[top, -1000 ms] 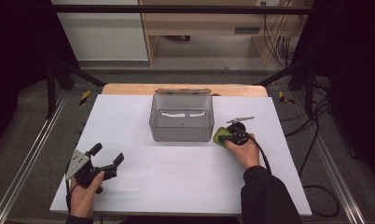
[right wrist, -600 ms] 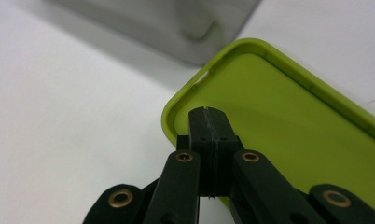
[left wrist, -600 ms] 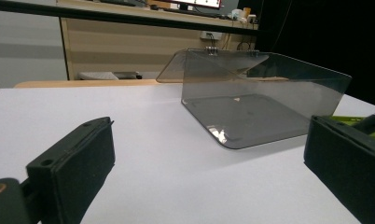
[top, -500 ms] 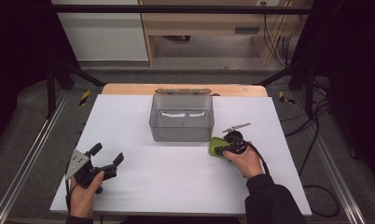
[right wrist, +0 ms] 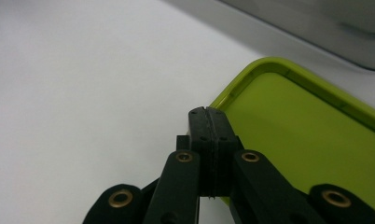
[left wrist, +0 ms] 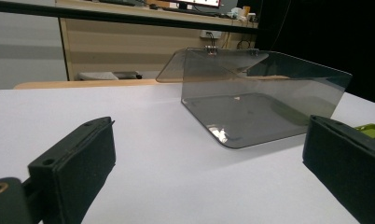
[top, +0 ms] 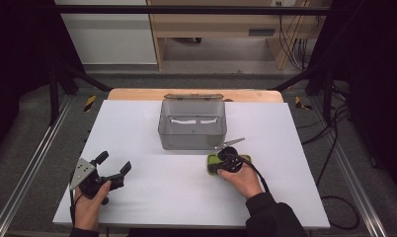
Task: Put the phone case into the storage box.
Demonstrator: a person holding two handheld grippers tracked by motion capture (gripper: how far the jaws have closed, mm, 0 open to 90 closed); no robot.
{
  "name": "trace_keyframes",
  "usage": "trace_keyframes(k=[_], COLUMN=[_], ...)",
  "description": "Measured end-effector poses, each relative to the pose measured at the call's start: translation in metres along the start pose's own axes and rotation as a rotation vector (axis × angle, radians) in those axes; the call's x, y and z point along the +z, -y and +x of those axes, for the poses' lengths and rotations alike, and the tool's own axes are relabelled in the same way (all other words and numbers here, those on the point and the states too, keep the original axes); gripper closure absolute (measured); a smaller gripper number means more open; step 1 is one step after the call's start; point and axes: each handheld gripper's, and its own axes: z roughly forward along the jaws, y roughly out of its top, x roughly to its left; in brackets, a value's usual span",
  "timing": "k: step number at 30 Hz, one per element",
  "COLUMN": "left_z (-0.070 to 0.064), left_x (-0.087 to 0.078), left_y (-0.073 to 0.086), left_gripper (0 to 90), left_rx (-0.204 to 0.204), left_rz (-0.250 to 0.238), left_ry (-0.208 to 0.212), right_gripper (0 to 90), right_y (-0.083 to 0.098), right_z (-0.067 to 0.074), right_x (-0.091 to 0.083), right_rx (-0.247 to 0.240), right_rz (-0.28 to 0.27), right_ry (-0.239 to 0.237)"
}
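Note:
A clear grey plastic box (top: 191,129) with its hinged lid tipped back stands at the table's middle rear, and the left gripper view looks at it (left wrist: 255,102) from the side. A flat green lid (top: 212,162) lies just in front of the box's right corner. My right gripper (top: 218,166) is over it, jaws shut; in the right gripper view the closed tips (right wrist: 209,116) sit at a corner of the raised green rim (right wrist: 307,135). Whether they pinch the rim I cannot tell. My left gripper (top: 114,163) rests open and empty at the front left, both pads (left wrist: 78,163) wide apart.
The white table top (top: 137,123) has bare room between the two hands and left of the box. A wooden strip (top: 137,94) runs along its far edge. Metal rails (top: 33,163) flank the table, and cables (top: 335,123) hang at the right.
My right hand has slid left and toward the front edge, and the green lid has come along with it, away from the box's right side. The left hand has stayed put.

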Motion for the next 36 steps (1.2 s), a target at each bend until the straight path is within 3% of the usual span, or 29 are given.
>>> trace_keyframes(k=[10, 11, 12, 15, 16, 20, 24, 29, 31, 36], left_z=[0.001, 0.001, 0.000, -0.002, -0.003, -0.005, -0.010, -0.016, -0.017, -0.028], left_x=[0.000, 0.000, 0.001, 0.001, 0.001, 0.003, 0.004, 0.008, 0.009, 0.012], left_y=[0.000, 0.000, 0.000, 0.000, 0.000, 0.001, 0.001, 0.001, 0.001, 0.002], left_gripper=[2.7, 2.7, 2.7, 2.8, 2.8, 2.9, 2.8, 2.9, 3.0, 3.5], left_rx=[-0.003, -0.003, -0.002, 0.001, 0.005, 0.021, 0.028, 0.037, 0.044, 0.054], left_rz=[0.007, 0.007, 0.011, 0.012, 0.013, 0.027, 0.041, 0.068, 0.073, 0.096], left_ry=[-0.013, -0.013, -0.010, -0.010, -0.012, 0.000, 0.011, 0.027, 0.032, 0.066], right_gripper=[90.0, 90.0, 90.0, 90.0, 90.0, 90.0, 90.0, 90.0, 90.0, 90.0], right_y=[0.000, 0.000, 0.003, 0.005, 0.010, 0.017, 0.024, 0.029, 0.030, 0.031], right_z=[0.072, 0.072, 0.083, 0.092, 0.099, 0.108, 0.110, 0.109, 0.109, 0.102], right_x=[0.028, 0.028, 0.030, 0.030, 0.030, 0.028, 0.026, 0.026, 0.025, 0.016], right_rx=[-0.187, -0.187, -0.223, -0.246, -0.275, -0.317, -0.320, -0.332, -0.335, -0.339], right_rz=[0.037, 0.037, 0.042, 0.055, 0.058, 0.054, 0.044, 0.010, 0.003, -0.070], right_ry=[-0.124, -0.124, -0.146, -0.161, -0.181, -0.212, -0.242, -0.245, -0.240, -0.177])
